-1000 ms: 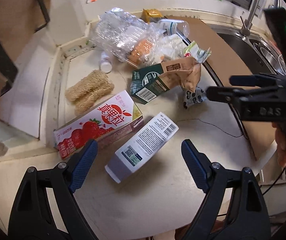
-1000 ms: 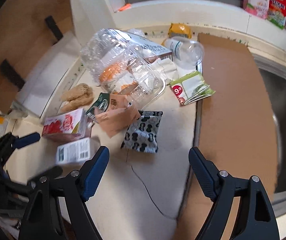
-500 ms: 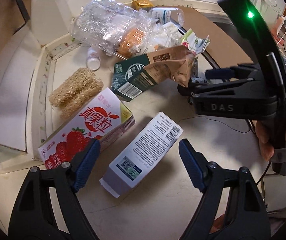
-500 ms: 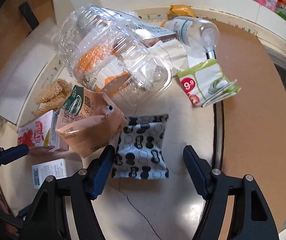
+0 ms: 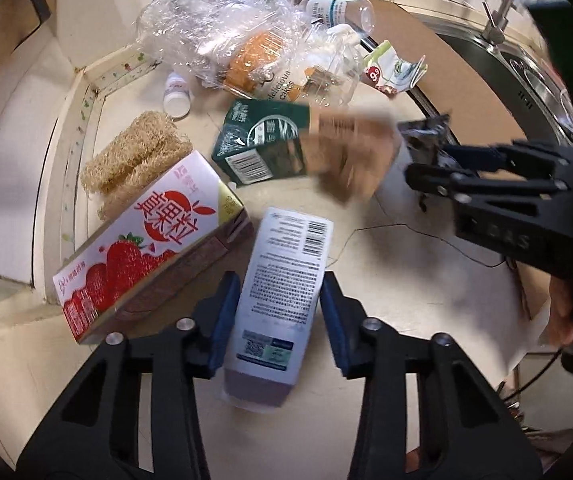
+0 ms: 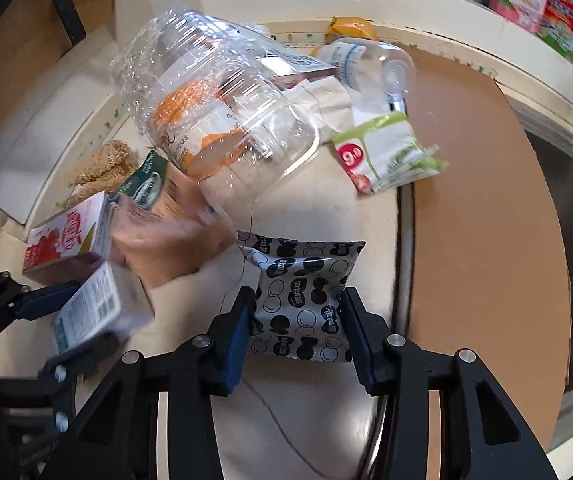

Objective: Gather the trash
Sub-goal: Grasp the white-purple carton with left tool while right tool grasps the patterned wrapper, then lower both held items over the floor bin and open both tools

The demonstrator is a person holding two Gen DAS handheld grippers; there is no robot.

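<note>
On the cream counter lies a small white carton with a barcode. My left gripper points down over it, and its jaws are closing with both blue pads against the carton's long sides. A black-and-white patterned packet lies further right. My right gripper has its jaws closing on it, with the pads touching its two edges and pinching it narrower. The left wrist view shows the right gripper with the packet crumpled up between its fingers. The right wrist view shows the left gripper around the carton.
A strawberry carton lies just left of the white carton. Behind are a green carton, a blurred brown paper bag, a clear clamshell, a loofah, a small white bottle and a green wrapper. Brown cardboard and a sink lie right.
Both grippers came down and their jaws narrowed from wide open, the left around the white carton, the right around the patterned packet. The carton turned in line with the left fingers.
</note>
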